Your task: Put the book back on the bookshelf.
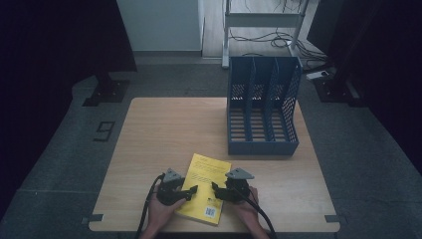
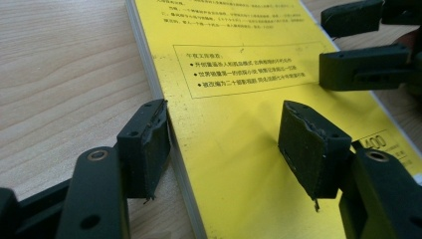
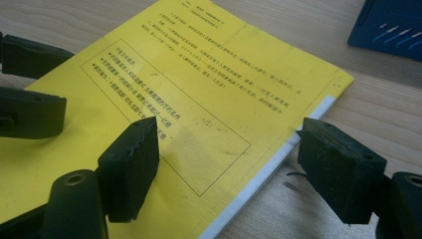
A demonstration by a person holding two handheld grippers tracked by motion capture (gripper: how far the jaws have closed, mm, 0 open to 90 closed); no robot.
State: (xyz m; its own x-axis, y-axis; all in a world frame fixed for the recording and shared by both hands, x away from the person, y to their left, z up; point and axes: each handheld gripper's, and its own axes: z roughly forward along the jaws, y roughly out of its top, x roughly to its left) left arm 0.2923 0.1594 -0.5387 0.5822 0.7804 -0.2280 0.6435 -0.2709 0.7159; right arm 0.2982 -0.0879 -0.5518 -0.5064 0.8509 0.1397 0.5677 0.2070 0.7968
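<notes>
Both grippers sit low at the near edge of the counter point(image 1: 149, 129), one on each side of a yellow book point(image 1: 206, 186) that lies flat there with its back cover and barcode up. Left gripper point(image 1: 189, 192) has its jaws spread, one pad down on the counter against the book's left edge, the other hovering over the cover; nothing is pinched between them. Right gripper point(image 1: 215, 191) mirrors it: jaws wide apart, one pad above the yellow cover, the other out over the wood just past the white spine, with the book's edge lying in the gap but not squeezed. From the right gripper view it is hard to say whether the outer pad touches the counter or floats slightly above it. A blue file rack point(image 1: 262, 107) with three slots stands upright at the far right of the counter, well apart from the book, and all its slots look empty. As a judgement, the work seems to be filing the book in that rack, and it is at the very start: the grippers are lined up on opposite edges, yet no grasp has been made and the book has not left the surface. Still to do are closing on the edges, lifting, turning the book upright and sliding it into a slot.
</notes>
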